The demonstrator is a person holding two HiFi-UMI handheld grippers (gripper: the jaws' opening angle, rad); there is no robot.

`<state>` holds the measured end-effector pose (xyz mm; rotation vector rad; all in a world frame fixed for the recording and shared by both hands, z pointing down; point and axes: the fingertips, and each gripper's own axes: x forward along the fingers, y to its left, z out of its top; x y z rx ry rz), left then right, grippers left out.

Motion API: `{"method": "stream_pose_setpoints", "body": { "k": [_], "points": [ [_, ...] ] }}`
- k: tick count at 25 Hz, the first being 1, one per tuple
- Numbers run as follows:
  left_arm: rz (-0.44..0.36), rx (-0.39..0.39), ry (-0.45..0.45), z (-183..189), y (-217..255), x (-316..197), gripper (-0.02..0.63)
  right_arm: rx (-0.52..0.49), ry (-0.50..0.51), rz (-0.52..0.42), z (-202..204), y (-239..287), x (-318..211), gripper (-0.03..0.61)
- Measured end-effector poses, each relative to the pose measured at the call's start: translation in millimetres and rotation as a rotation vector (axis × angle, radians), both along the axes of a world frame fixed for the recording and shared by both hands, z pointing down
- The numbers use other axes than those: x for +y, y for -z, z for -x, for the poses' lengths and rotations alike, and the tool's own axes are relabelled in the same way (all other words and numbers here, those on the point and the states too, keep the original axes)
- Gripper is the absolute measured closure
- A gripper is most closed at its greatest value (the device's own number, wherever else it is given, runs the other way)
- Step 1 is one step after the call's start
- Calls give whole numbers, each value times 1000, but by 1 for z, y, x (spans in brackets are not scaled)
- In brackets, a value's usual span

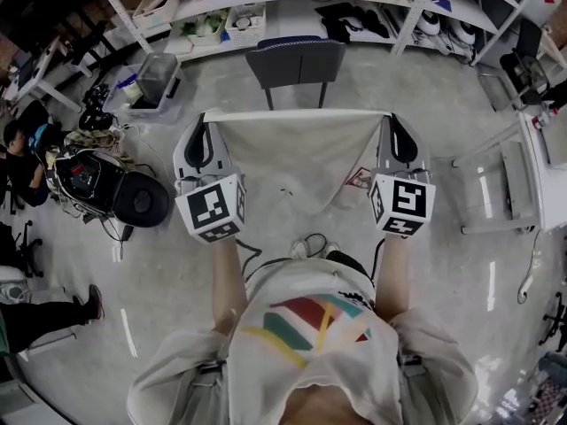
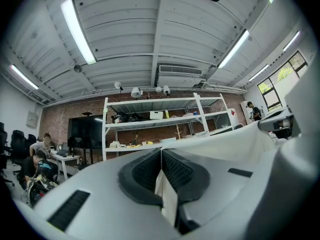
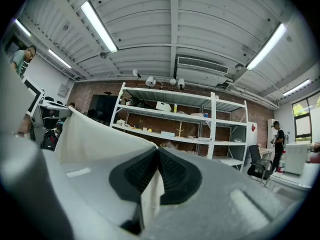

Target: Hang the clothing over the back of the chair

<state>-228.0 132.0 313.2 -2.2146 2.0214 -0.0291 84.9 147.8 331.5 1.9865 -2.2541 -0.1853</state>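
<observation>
A cream-white piece of clothing (image 1: 297,158) hangs stretched between my two grippers, its top edge taut and its body drooping to a point below. My left gripper (image 1: 203,119) is shut on the clothing's left top corner; in the left gripper view the cloth (image 2: 166,196) is pinched between the black pads. My right gripper (image 1: 390,120) is shut on the right top corner, with cloth (image 3: 150,196) caught between its pads too. The grey chair (image 1: 295,61) stands just beyond the clothing, its back facing me.
Metal shelving (image 1: 292,7) with bins and clothes runs behind the chair. A clear plastic bin (image 1: 152,82) sits at the left, with a black stool (image 1: 142,204) and bags nearer. A white table frame (image 1: 509,180) stands at right. A seated person (image 1: 22,162) is at far left.
</observation>
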Motion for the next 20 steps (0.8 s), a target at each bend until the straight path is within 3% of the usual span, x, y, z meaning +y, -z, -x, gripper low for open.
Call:
{"method": "stream_pose_setpoints", "body": {
  "k": [20],
  "points": [
    [-7,3,-38,-17,3,-61,598,50,-14,-39,-17,11,-57,569]
  ]
}}
